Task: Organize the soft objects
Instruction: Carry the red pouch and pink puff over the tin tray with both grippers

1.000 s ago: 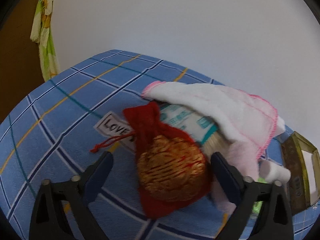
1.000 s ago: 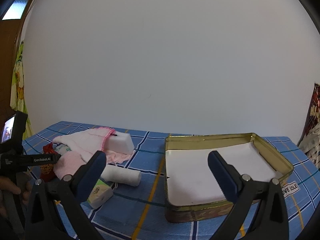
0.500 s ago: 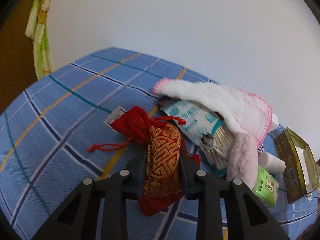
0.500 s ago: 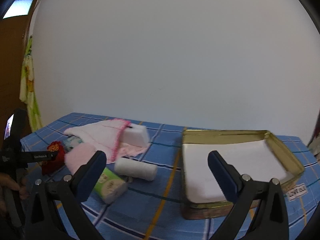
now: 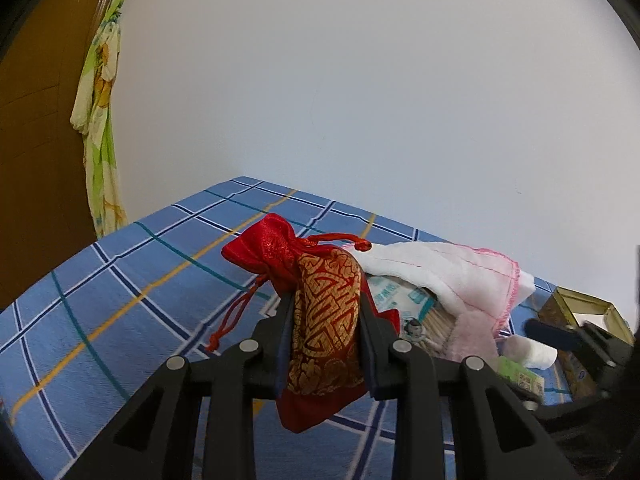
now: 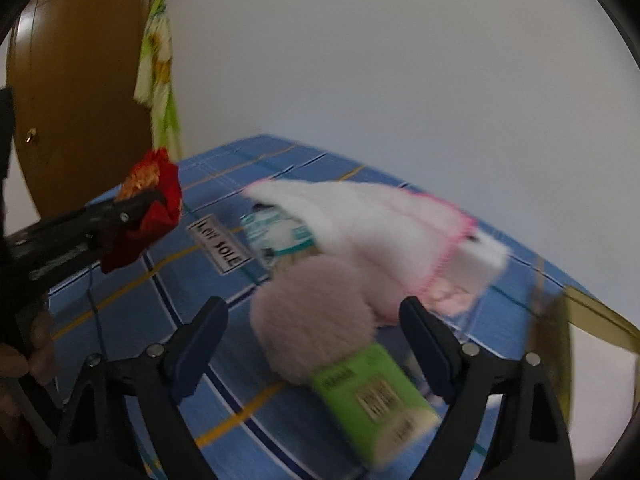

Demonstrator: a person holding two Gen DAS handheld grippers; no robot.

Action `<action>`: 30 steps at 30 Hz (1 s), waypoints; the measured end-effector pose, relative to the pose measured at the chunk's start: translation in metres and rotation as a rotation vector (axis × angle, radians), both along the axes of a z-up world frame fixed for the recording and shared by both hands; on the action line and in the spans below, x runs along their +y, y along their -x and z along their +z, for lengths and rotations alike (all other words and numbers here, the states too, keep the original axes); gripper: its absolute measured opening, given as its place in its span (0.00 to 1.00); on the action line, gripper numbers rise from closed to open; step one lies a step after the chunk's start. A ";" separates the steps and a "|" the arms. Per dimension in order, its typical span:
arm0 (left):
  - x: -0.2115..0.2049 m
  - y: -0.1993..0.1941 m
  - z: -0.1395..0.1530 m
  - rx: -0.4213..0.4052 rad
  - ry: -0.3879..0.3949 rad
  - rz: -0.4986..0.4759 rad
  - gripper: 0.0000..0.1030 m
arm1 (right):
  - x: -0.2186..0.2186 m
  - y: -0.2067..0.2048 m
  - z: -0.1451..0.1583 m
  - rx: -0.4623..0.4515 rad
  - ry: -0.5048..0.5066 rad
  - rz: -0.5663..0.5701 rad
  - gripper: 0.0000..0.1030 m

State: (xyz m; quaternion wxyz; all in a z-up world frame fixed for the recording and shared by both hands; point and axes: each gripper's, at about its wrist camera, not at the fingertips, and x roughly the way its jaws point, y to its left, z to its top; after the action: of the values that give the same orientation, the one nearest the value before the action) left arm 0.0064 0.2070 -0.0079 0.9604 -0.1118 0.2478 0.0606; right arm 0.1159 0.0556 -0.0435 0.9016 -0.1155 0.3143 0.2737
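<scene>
The left gripper (image 5: pixel 326 312) clamps one red-and-gold drawstring pouch (image 5: pixel 320 320), raised above the blue checked cloth (image 5: pixel 120 300). The right gripper (image 6: pixel 314 344), jaws closing, straddles one pink puff (image 6: pixel 312 316) without pressing it. One green packet (image 6: pixel 372 396); one label (image 6: pixel 219 245), reading unclear.

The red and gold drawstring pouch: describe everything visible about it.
The red and gold drawstring pouch is a small bag of shiny red satin-like fabric with a woven gold pattern across its body. Its gathered neck is cinched by a red cord with knotted ends, one hanging loose to the side. It looks soft and lightly stuffed. The left gripper pinches its body between both pads, and it appears lifted off the blue checked cloth, neck pointing away, plain red bottom edge drooping below the fingers.
</scene>
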 end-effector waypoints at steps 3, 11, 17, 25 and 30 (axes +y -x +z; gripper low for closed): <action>0.003 0.003 0.000 0.006 0.004 0.006 0.30 | 0.014 -0.018 -0.013 0.058 0.075 -0.026 0.83; 0.006 0.000 -0.004 0.033 0.037 0.046 0.30 | 0.005 -0.029 -0.026 0.157 -0.025 -0.018 0.24; -0.001 0.004 0.000 0.021 0.031 0.035 0.30 | -0.028 -0.012 0.004 0.153 -0.277 0.017 0.21; -0.042 0.009 0.019 -0.048 -0.008 -0.048 0.30 | -0.071 0.025 0.039 0.034 -0.399 -0.009 0.21; -0.082 0.006 0.026 -0.059 -0.028 -0.115 0.30 | -0.117 0.048 0.049 -0.054 -0.391 -0.127 0.21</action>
State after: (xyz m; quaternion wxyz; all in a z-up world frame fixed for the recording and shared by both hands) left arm 0.0009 0.1253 0.0185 0.9706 -0.0857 0.2248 0.0055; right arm 0.0675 -0.0611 0.0054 0.9304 0.0743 0.2376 0.2691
